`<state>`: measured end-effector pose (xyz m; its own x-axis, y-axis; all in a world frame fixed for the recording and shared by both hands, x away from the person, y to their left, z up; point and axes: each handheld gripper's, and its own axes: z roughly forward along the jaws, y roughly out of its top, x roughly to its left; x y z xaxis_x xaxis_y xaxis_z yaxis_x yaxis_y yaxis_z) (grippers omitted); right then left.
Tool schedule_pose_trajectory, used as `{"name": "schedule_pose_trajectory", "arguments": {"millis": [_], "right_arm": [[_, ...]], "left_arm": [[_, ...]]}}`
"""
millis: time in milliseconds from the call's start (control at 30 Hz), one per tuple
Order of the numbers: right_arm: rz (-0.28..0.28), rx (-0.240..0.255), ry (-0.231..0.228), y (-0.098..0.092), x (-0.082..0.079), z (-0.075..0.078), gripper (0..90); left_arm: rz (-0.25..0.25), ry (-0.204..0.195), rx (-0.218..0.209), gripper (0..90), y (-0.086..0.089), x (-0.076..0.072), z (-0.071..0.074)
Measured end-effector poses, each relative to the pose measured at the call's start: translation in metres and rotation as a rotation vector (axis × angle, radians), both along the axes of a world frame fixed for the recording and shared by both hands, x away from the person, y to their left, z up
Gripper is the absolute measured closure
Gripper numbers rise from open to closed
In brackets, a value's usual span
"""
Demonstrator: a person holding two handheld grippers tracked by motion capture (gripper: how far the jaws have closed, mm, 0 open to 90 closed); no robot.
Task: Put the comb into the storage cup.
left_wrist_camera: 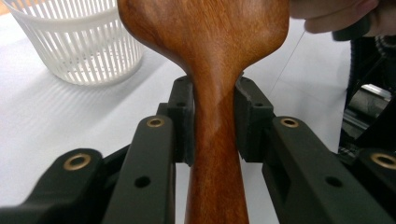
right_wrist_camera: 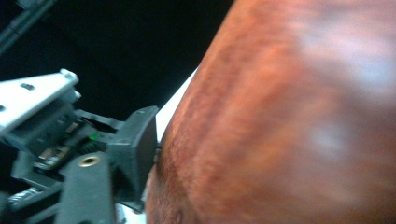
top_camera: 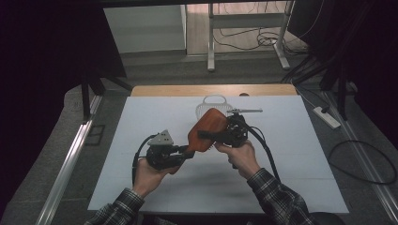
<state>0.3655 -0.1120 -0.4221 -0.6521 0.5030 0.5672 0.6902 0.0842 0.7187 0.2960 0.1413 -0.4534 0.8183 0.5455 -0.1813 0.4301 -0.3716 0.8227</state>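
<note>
The left tongs (left_wrist_camera: 212,116) clamp the wooden paddle's (left_wrist_camera: 210,56) narrow neck and the right tongs (top_camera: 220,133) pinch its broad blade; stiff, smooth, probably slippery, so that neck looks the securest hold.

The wooden paddle (top_camera: 206,131) I hold is reddish-brown with darker grain streaks. My left gripper (left_wrist_camera: 214,119) and right gripper (top_camera: 212,134) are black, with brass-coloured rivets. The slatted basket (left_wrist_camera: 77,39) is white, the table mat (top_camera: 291,154) pale grey-white, and my sleeves (top_camera: 277,197) are dark plaid.
</note>
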Motion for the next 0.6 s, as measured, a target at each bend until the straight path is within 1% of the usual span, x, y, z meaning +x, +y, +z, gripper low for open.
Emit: {"name": "schedule_pose_trajectory", "arguments": {"millis": [67, 133, 200, 300, 400, 433, 533, 600], "right_arm": [[-0.003, 0.016, 0.011, -0.0017, -0.0005, 0.0003, 39.1], [0.004, 0.037, 0.02, -0.0039, -0.0006, 0.0013, 43.4], [0.002, 0.017, 0.008, -0.0027, -0.003, 0.0028, 45.4], [-0.006, 0.008, 0.013, -0.0011, -0.0061, 0.004, 48.1], [-0.01, 0.016, 0.028, 0.0001, -0.0079, 0.0046, 51.2], [-0.006, 0.019, 0.037, 0.0002, -0.0077, 0.0046, 51.9], [-0.002, 0.022, 0.049, 0.0005, -0.0069, 0.0043, 52.9], [-0.001, 0.018, 0.055, 0.0004, -0.0064, 0.0044, 53.2]], "left_arm": [[-0.006, 0.002, 0.017, 71.1, -0.0024, 0.0008, -0.0015], [-0.011, 0.0, 0.044, 71.2, -0.0058, 0.0015, -0.003], [-0.015, 0.003, 0.055, 71.1, -0.0077, 0.0024, -0.0044], [-0.022, 0.008, 0.057, 71.0, -0.0084, 0.0036, -0.0058], [-0.028, 0.01, 0.056, 70.9, -0.0078, 0.0045, -0.0067], [-0.025, 0.003, 0.06, 70.7, -0.0078, 0.0041, -0.007], [-0.024, -0.001, 0.066, 69.6, -0.0081, 0.004, -0.007], [-0.024, -0.009, 0.063, 67.0, -0.0086, 0.0034, -0.0066]]}}
